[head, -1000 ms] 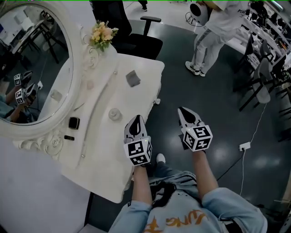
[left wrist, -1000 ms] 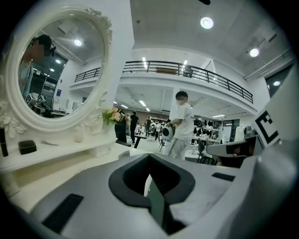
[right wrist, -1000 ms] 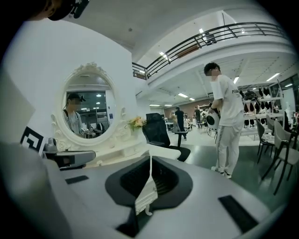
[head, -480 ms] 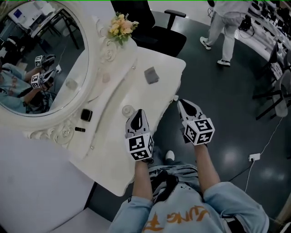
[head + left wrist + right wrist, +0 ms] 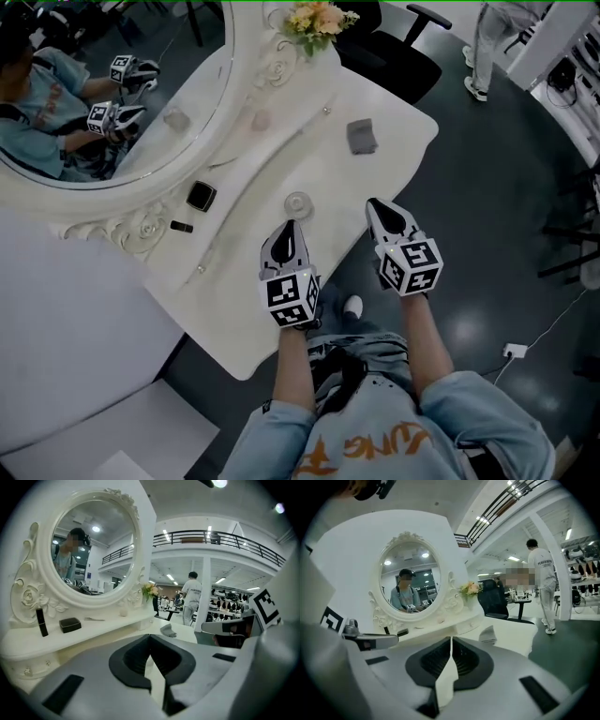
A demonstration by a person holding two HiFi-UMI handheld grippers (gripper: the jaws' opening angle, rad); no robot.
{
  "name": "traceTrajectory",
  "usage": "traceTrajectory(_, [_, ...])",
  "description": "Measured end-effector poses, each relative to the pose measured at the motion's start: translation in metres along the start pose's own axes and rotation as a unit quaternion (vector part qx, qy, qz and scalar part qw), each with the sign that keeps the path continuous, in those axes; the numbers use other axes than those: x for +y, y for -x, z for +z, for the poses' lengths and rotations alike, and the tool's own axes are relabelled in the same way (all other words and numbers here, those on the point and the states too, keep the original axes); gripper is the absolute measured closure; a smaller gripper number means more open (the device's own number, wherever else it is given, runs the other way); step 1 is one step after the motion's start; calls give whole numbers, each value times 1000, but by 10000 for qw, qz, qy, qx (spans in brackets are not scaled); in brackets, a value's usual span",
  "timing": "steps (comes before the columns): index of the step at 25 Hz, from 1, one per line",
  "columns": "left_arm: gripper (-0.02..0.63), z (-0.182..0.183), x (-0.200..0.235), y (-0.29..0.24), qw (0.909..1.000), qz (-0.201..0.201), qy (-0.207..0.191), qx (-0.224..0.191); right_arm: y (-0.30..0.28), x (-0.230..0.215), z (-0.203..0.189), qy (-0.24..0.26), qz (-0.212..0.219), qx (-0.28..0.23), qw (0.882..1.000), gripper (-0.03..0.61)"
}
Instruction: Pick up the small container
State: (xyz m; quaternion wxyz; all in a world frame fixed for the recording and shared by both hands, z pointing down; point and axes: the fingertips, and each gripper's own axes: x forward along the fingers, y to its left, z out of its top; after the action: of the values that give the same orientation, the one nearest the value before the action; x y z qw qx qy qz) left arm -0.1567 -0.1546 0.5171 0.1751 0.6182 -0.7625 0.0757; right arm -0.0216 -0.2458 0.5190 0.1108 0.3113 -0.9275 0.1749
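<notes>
The small container (image 5: pixel 297 202), a clear round jar, stands on the white vanity table (image 5: pixel 234 309) near its front edge. My left gripper (image 5: pixel 289 226) is just short of it, pointing at it, with its jaws shut and nothing in them. In the left gripper view the left gripper (image 5: pixel 150 638) has its tips meeting, and the jar is hidden behind them. My right gripper (image 5: pixel 373 202) hangs shut and empty at the table's right edge, to the right of the jar. Its tips also meet in the right gripper view (image 5: pixel 451 639).
A grey folded cloth (image 5: pixel 361 137) lies farther back on the table. A black compact (image 5: pixel 201 196) and a lipstick (image 5: pixel 182 226) sit on the raised shelf under the oval mirror (image 5: pixel 112 103). Flowers (image 5: pixel 319 17) stand at the far end, with a black chair (image 5: pixel 403 56) behind.
Both grippers have moved forward toward the table. The left one has come up right behind the jar, and the right one has reached the table's edge. Both stayed shut.
</notes>
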Motion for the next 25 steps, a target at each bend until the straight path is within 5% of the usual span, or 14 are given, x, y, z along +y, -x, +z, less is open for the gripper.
traceTrajectory(15, [592,-45,69,17,9958,613,570,375,-65,80,-44,558,1036,628,9911,540])
traceTrajectory(19, [592,-57,84,16,9937,726,735,444,-79,98,-56,749,1332,839,9847,365])
traceTrajectory(25, [592,-69,96,9,9911,766,931,557,-97,103,-72,1208,1329,1137,9772,286])
